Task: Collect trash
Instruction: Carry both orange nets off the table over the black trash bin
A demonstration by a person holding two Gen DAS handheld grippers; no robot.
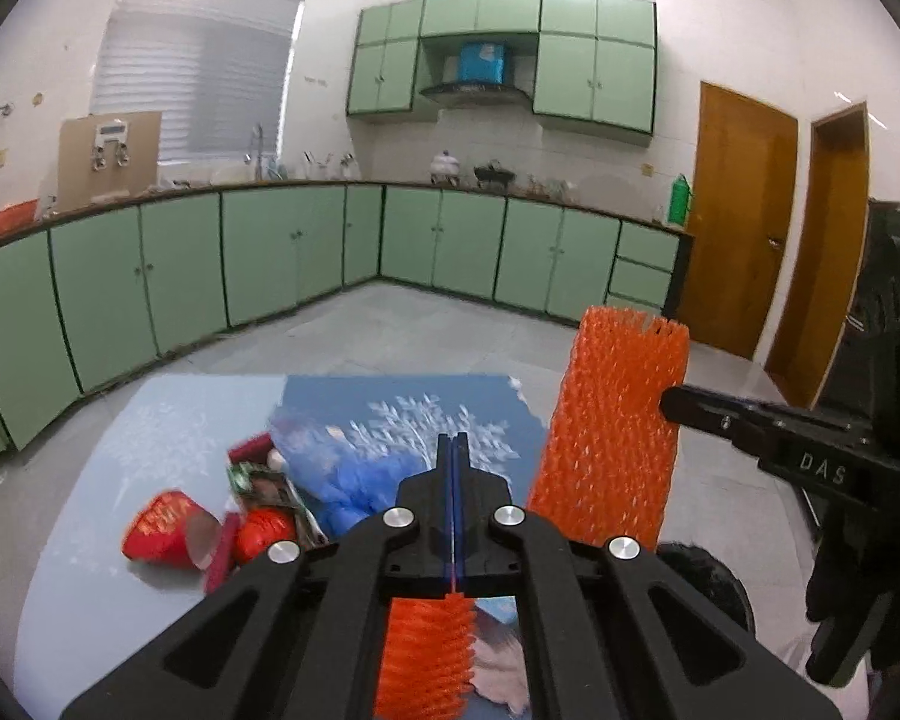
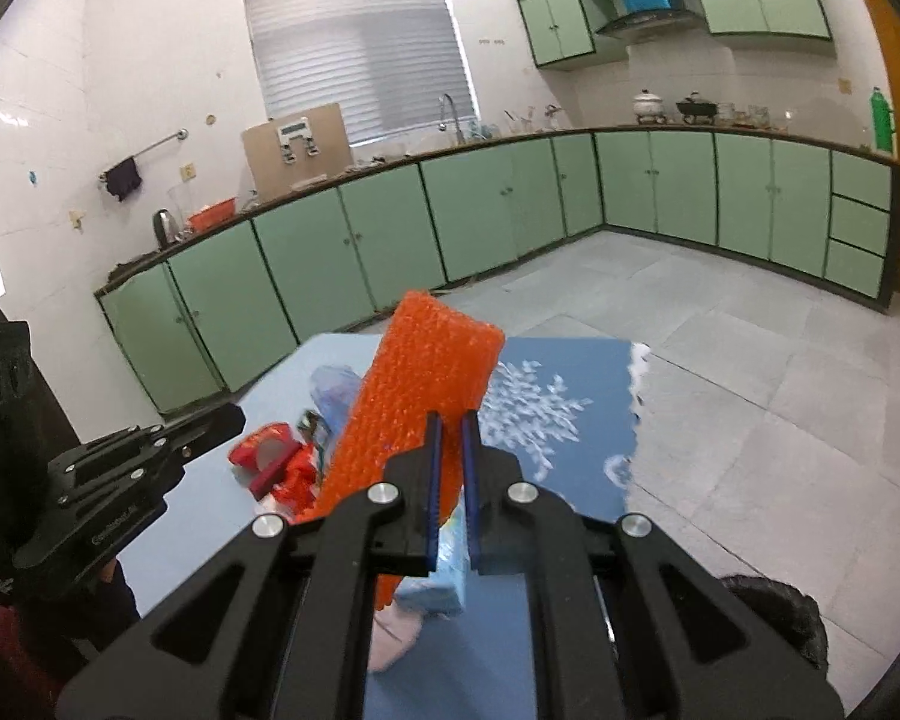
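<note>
My right gripper (image 2: 450, 420) is shut on an orange foam net sleeve (image 2: 426, 372) and holds it upright above the blue table (image 2: 570, 372). The left wrist view shows that net (image 1: 612, 420) to the right, pinched at its edge by the right gripper (image 1: 669, 405). My left gripper (image 1: 453, 438) is shut with nothing between its pads; from the right wrist it appears at the left (image 2: 234, 417). More orange net (image 1: 426, 648) shows under the left jaws; I cannot tell if it is the same piece. On the table lie a red paper cup (image 1: 162, 531), red wrappers (image 1: 264, 540) and a blue plastic bag (image 1: 342, 474).
A light-blue pack (image 2: 447, 570) and a pink scrap (image 2: 390, 642) lie under the right gripper. A dark round thing (image 1: 702, 588) sits off the table's near right edge. Green cabinets (image 1: 270, 258) line the far walls, and wooden doors (image 1: 744, 216) stand at the right. A black-gloved hand (image 1: 858, 600) holds the right gripper.
</note>
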